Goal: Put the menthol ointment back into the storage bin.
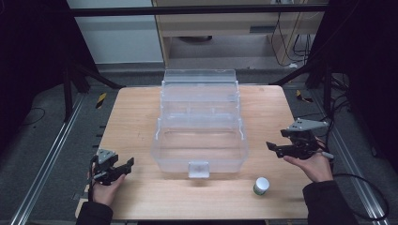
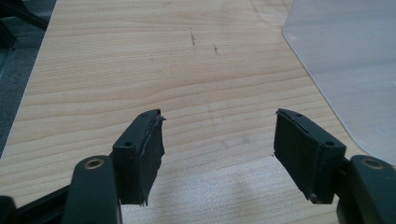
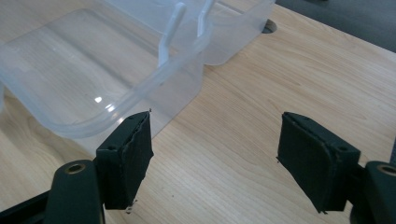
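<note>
High view: clear plastic box (image 1: 199, 136) sits mid-tabletop (image 1: 136, 117), lid tipped up at the far side, tiers stepped open, latch tab on the near wall. Small jar (image 1: 261, 185), white cap, green band, stands upright near the box's front right corner, apart from it. Left gripper (image 1: 123, 167) hovers off the box's front left corner, jaws apart, empty. Right gripper (image 1: 277, 149) hangs just right of the box's right wall, above and behind the jar, jaws apart, empty. Looks like the start: nothing grasped. Likely step is picking up the jar to drop it in the box; next move calls for the right gripper to come down and toward the near edge, straddle the cap, close.

Left gripper view: left gripper (image 2: 218, 135) jaws wide apart over bare wood; corner of the box (image 2: 345, 70) at upper right, no contact.

Right gripper view: right gripper (image 3: 215, 140) jaws wide apart, nothing between; box (image 3: 116, 70) rim and wall just past the left jaw, near it, cannot tell if touching.

Surface: pale wood-grain tabletop, a few scuffs left of the box. Room: grey carpet floor, metal rails both sides of the table, black frame struts, cables at right behind the box, a light cabinet at the back.
</note>
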`<state>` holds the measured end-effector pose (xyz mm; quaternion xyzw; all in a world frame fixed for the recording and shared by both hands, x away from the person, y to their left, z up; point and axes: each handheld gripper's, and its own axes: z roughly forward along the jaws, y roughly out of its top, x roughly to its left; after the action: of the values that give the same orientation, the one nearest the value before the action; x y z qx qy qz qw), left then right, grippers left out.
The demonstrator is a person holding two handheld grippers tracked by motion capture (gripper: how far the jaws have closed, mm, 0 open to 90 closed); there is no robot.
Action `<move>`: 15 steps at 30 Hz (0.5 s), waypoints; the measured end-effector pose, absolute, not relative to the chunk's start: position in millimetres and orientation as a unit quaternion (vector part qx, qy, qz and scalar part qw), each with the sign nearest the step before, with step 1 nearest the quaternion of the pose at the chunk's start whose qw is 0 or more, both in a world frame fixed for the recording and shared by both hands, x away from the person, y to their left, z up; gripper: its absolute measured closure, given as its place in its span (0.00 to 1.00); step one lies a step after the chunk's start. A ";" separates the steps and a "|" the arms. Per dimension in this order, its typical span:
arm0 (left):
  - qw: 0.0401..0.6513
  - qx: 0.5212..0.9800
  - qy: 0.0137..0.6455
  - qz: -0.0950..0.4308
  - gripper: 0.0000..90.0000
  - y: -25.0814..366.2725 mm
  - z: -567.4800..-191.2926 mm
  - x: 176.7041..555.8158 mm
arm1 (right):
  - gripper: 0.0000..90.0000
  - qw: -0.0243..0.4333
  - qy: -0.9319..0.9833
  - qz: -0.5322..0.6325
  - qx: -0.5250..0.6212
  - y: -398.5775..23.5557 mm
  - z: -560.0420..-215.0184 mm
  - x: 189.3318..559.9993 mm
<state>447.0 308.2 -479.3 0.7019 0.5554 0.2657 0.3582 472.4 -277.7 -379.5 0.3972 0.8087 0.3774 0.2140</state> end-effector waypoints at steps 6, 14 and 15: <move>0.355 0.705 0.553 0.266 0.36 307.6 -480.1 447.9 | 0.28 0.206 0.833 0.359 0.367 -269.4 -370.7 476.6; 0.351 0.707 0.552 0.269 0.36 306.9 -480.5 448.3 | 0.26 0.188 0.855 0.346 0.337 -263.4 -366.3 478.1; 0.351 0.708 0.551 0.269 0.36 306.9 -480.5 448.4 | 0.26 0.183 0.859 0.343 0.333 -262.7 -365.8 478.1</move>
<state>448.4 306.9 -480.5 0.7076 0.5513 0.2689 0.3509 478.1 -262.7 -365.8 0.3326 0.8592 0.3430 0.1831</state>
